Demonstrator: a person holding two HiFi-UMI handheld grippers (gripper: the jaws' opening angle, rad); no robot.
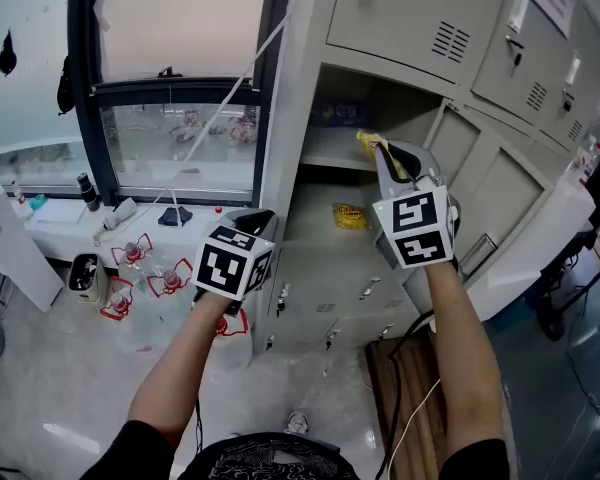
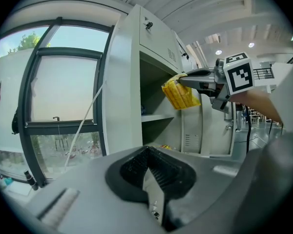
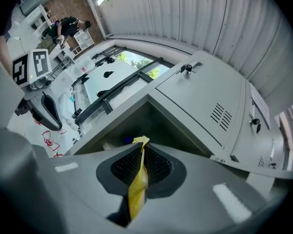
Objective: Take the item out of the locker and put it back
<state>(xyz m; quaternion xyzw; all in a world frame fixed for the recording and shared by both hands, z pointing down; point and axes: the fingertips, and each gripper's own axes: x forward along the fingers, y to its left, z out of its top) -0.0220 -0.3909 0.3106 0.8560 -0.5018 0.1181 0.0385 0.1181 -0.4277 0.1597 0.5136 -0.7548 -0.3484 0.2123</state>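
The grey locker point(image 1: 310, 268) stands open, its door point(image 1: 500, 203) swung out to the right. My right gripper point(image 1: 380, 154) is raised in front of the upper shelf point(image 1: 330, 154), shut on a yellow packet point(image 1: 368, 144). The packet hangs from its pinched jaws point(image 2: 181, 94) and runs between the pads point(image 3: 138, 182). A second yellow packet point(image 1: 349, 216) lies on the lower compartment's floor. My left gripper point(image 1: 254, 220) hovers lower left, outside the locker by its left wall, jaws together and empty point(image 2: 149, 165).
A blue item point(image 1: 340, 114) sits at the back of the upper shelf. Left of the locker is a window with a white ledge point(image 1: 100, 230) bearing small items. Bottles point(image 1: 150, 273) stand on the floor. A wooden board point(image 1: 410, 388) lies at the locker's foot.
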